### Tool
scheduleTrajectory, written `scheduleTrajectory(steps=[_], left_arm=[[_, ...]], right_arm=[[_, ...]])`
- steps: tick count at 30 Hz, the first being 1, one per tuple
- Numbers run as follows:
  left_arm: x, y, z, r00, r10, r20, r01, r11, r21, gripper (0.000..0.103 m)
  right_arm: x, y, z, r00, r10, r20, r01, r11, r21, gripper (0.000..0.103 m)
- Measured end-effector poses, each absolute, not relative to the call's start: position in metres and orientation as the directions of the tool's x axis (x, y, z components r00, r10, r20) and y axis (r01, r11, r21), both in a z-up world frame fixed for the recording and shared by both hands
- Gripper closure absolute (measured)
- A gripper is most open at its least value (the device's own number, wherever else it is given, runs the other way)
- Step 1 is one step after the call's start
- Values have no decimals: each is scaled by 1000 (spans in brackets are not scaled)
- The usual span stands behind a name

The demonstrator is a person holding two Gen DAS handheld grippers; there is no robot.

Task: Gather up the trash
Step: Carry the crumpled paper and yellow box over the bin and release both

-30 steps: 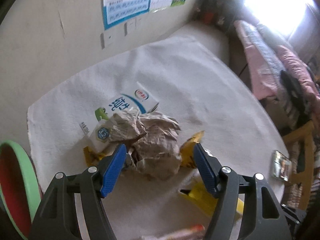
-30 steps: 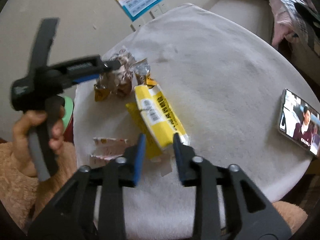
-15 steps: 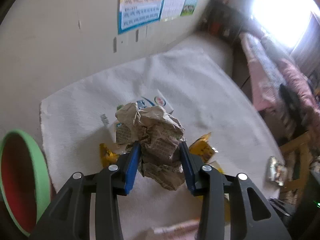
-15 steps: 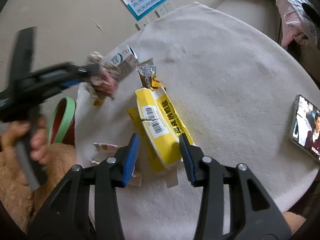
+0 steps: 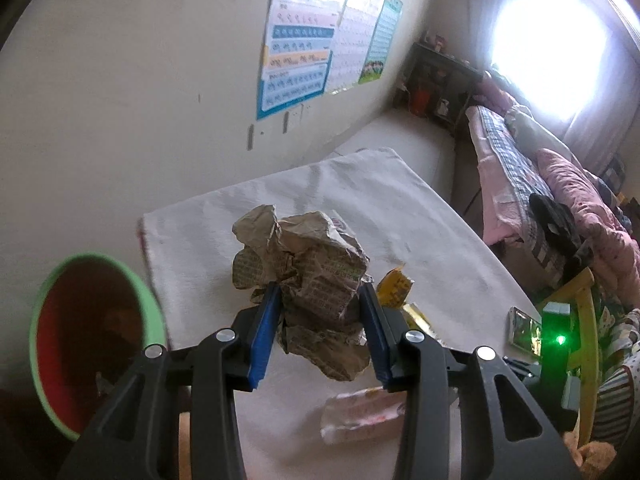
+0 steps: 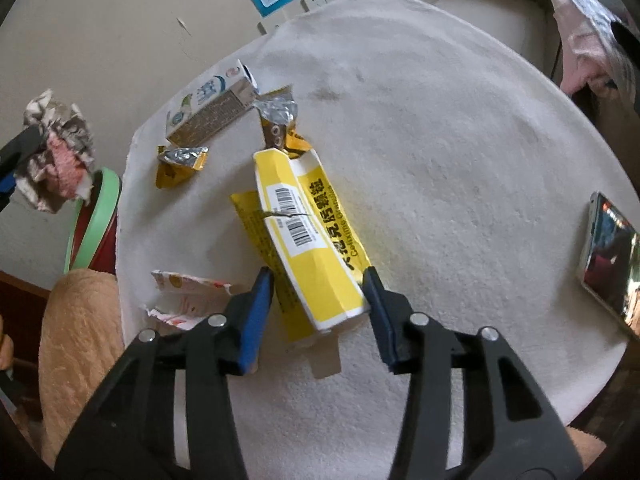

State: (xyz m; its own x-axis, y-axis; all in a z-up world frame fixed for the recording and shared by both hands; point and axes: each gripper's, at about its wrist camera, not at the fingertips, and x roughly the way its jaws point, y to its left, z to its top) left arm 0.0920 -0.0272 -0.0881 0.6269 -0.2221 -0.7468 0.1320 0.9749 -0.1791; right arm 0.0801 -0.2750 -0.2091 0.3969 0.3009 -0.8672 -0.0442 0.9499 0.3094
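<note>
Holding crumpled paper (image 5: 308,280) in left tongs (image 5: 320,300) beside bin (image 5: 96,260).

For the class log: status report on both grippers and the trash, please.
Left gripper shut on crumpled paper wad, lifted near green-rimmed bin. Right gripper open, straddling yellow box on table. Nothing in the way.

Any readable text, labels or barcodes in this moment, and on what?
"Cefixime G…", partly cut off, beside large Chinese characters: yellow box.
Two barcodes, digits too small: the same box.
Milk carton: logo and print blurred.
Wall chart: rows unreadable.
Crumpled paper: print too fine.
</note>
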Motion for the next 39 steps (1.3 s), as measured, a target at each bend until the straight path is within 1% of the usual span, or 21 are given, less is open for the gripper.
scheduleTrajectory(steps=[5,14,17,21,23,27,39], left_arm=[[73,-2,-83,644,-200,-738,96,979,-181,64],[56,40,-82,665,-168,-728,29,980,-199,64],[52,50,-79,678,-159,-717,18,980,-199,64],[47,60,-78,690,-149,-709,5,980,-201,64],[44,65,-79,693,-142,-707,1,980,-197,64],[41,74,-81,695,-139,-706,-12,979,-204,64],[34,107,-94,691,-113,-714,-68,973,-220,64]], right_arm=[[71,-277,-195,440,275,-855,-47,958,284,64],[56,-277,-165,504,211,-838,-7,971,241,64],[49,-272,-146,542,218,-811,1,965,261,66],[44,-251,-121,587,225,-778,-26,965,260,66],[44,-239,-109,603,238,-761,-47,963,264,68],[48,-215,-102,598,232,-767,-81,970,230,70],[58,-163,-89,585,296,-755,-171,955,241,70]])
